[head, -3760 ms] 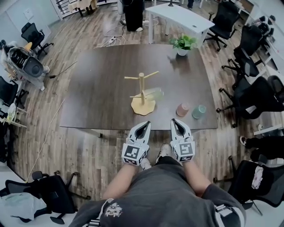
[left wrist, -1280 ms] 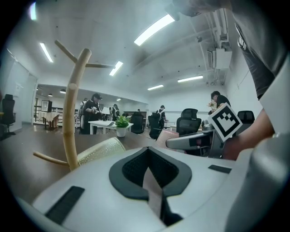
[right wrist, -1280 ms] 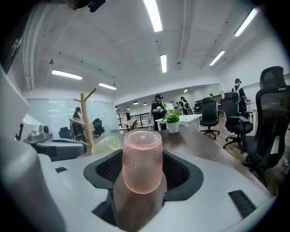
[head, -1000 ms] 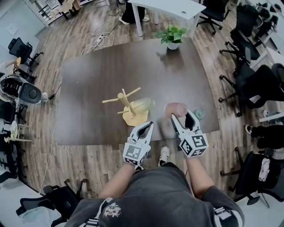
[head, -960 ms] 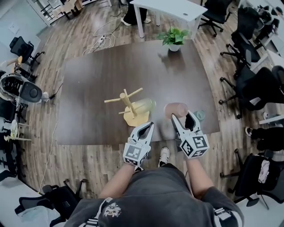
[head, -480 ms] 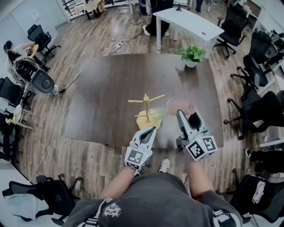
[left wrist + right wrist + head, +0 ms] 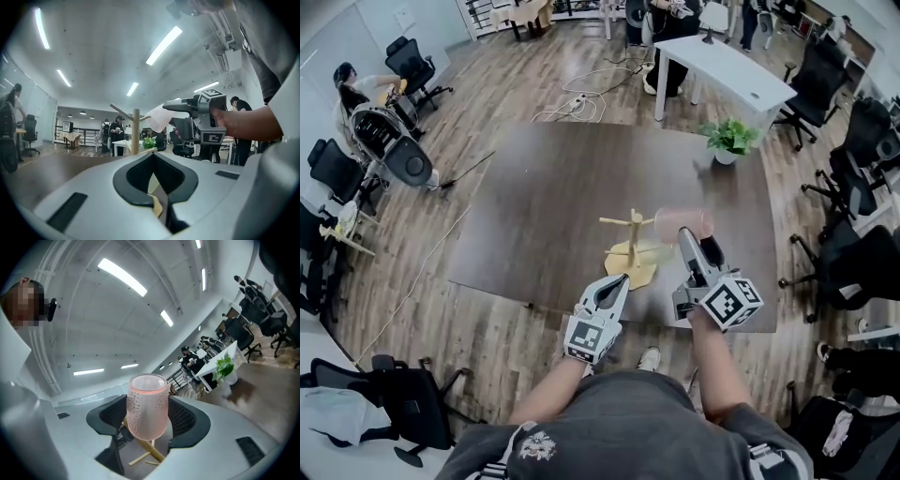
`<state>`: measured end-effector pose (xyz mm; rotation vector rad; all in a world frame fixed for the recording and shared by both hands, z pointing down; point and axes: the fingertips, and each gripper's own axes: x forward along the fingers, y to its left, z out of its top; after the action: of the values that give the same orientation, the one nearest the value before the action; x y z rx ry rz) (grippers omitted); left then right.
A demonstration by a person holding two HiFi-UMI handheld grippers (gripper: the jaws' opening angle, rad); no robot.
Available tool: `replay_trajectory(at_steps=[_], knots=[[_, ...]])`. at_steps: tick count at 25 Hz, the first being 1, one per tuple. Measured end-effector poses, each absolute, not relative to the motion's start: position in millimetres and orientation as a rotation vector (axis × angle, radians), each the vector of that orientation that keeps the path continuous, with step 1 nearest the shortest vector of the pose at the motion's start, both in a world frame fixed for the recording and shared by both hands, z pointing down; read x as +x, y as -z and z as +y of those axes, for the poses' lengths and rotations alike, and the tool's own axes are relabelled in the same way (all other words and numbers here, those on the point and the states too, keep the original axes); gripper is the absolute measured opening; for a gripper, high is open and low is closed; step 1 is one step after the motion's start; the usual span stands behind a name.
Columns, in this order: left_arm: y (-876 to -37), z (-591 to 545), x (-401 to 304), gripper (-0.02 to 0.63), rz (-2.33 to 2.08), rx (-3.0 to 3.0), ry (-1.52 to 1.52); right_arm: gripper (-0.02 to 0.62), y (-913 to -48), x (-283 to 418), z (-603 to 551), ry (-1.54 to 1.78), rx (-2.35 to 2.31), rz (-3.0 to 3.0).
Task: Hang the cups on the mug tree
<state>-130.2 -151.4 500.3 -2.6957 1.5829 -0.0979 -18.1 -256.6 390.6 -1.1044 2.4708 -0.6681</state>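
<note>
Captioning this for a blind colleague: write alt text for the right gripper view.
The right gripper holds a pink dimpled cup between its two dark jaws, filling the middle of the picture. Under the cup show wooden pegs of the mug tree; beyond lie a potted plant at right and an office ceiling with strip lights.

Left gripper held low, jaws closed together, right gripper held higher, jaws clamped on pink cup, both forearms extended forward.
</note>
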Motion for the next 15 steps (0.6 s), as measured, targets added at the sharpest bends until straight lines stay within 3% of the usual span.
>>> replay_trajectory(at_steps=[15], knots=[[-511,-150,-153,0.006,1.667,-2.681,0.097,0.296,-419,-55,-263,1.025,-0.802,2.373]])
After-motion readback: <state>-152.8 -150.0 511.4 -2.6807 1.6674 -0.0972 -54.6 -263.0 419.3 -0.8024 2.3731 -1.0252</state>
